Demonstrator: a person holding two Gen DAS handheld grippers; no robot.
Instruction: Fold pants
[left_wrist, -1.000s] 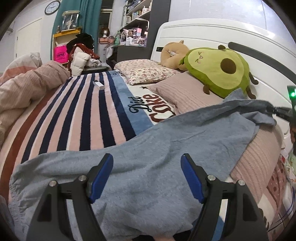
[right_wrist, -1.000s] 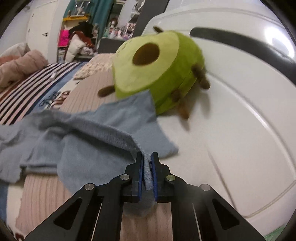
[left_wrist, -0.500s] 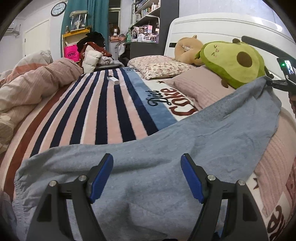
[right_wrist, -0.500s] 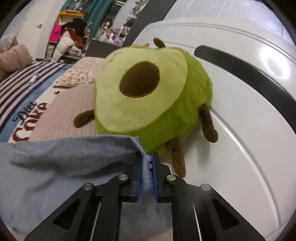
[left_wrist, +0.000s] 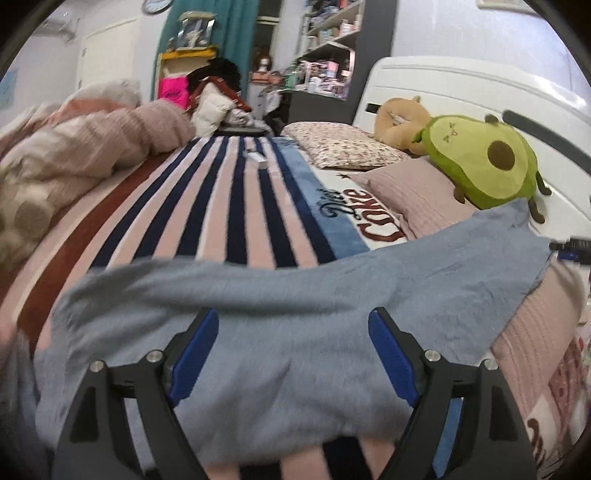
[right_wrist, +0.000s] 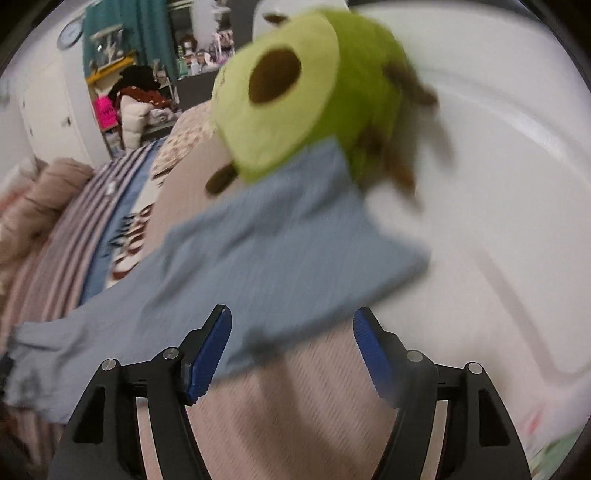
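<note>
Across the striped bed (left_wrist: 221, 206), light-blue pants (left_wrist: 295, 314) lie spread toward the avocado plush (right_wrist: 295, 92), both left tongs (left_wrist: 293, 360) and right tongs (right_wrist: 291, 354) apart, empty; soft, limp fabric probably best pinched at hem corners.

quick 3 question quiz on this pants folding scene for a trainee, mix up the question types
1. True or false: the right gripper is clamped on the blue pants.
2. Multiple choice: which soft toy does the far end of the pants touch? A) avocado plush B) tan plush C) neither
3. Fill in: the words on the blanket beside the pants read "Diet ____".

Key
1. False. Both the right gripper and the left gripper have their fingers spread, with the pants lying loose on the bed.
2. A
3. Coke
</note>
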